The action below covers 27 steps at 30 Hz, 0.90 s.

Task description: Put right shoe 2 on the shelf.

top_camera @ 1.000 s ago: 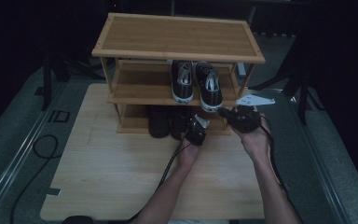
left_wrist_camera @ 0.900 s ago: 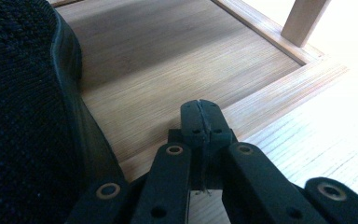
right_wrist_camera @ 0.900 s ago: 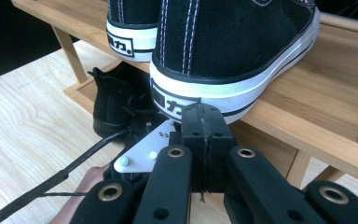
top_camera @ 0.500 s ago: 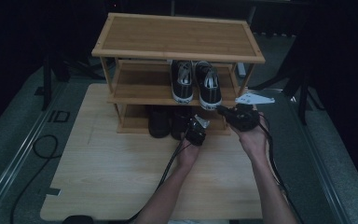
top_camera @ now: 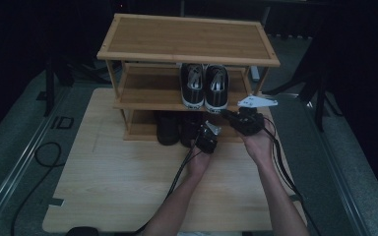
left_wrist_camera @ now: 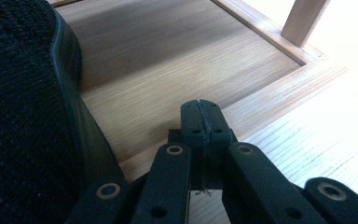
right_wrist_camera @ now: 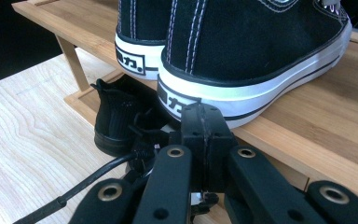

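Black shoes: a dark pair (top_camera: 177,129) stands on the rack's bottom shelf, toward its right half, heels at the front edge.
Nearest shoe: in the left gripper view its knit side (left_wrist_camera: 23,116) and dark sole rim lie just left of the jaws, on the shelf board.
Left gripper: (top_camera: 207,138) at the front edge of the bottom shelf, just right of the black pair; jaws pressed together, nothing between them (left_wrist_camera: 200,122).
Sneakers: a black canvas pair with white soles (top_camera: 204,87) stands on the middle shelf, right of centre, heels at the front edge.
Right gripper: (top_camera: 246,120) just below the front edge of the middle shelf, near the right sneaker's heel (right_wrist_camera: 242,56); jaws clenched on nothing (right_wrist_camera: 204,126).
Rack: pale wood, three shelves (top_camera: 187,39), at the far edge of the board.
Board: light wood sheet (top_camera: 103,191) under the rack.
Arms: both forearms come in from the board's near edge.
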### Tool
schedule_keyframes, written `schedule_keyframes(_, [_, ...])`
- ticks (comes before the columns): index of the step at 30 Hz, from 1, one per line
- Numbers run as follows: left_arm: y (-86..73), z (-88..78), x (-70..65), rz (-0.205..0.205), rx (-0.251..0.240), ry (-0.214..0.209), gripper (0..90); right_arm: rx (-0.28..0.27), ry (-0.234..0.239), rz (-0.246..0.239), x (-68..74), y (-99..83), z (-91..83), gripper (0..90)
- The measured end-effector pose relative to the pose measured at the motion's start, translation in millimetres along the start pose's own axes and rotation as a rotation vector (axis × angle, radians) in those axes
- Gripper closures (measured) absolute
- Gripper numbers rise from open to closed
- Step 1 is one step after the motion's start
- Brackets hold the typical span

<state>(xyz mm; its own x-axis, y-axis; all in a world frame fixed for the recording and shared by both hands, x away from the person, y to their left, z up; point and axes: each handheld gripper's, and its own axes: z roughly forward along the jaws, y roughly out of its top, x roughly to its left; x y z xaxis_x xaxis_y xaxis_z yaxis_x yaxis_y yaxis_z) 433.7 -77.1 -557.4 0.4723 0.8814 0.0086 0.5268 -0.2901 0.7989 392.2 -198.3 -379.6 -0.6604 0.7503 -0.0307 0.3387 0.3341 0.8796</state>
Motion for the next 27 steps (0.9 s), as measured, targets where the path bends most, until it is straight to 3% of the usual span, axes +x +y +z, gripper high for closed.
schedule_keyframes(5, [0.1, -0.2, -0.5, 0.006, 0.001, 0.012, 90.0, 0.006, -0.027, -0.022, 0.4, -1.4, 1.6, 89.9])
schedule_keyframes(12, [0.0, -0.2, -0.5, 0.004, 0.001, 0.007, 90.0, 0.0, -0.022, -0.029, 3.0, -1.3, 7.6, 89.9])
schedule_keyframes(16, [0.0, -0.2, -0.3, 0.005, 0.001, 0.006, 90.0, -0.006, -0.022, -0.019, 1.5, -0.9, 7.9, 89.8])
schedule_keyframes(19, [-0.3, -0.2, -0.5, 0.002, -0.001, 0.008, 90.0, -0.003, -0.056, -0.03, 1.5, -2.1, 9.4, 89.8])
schedule_keyframes(27, [-0.4, 0.0, -0.7, 0.002, -0.004, 0.014, 90.0, -0.004, -0.052, -0.013, 1.8, -3.9, 13.9, 89.7])
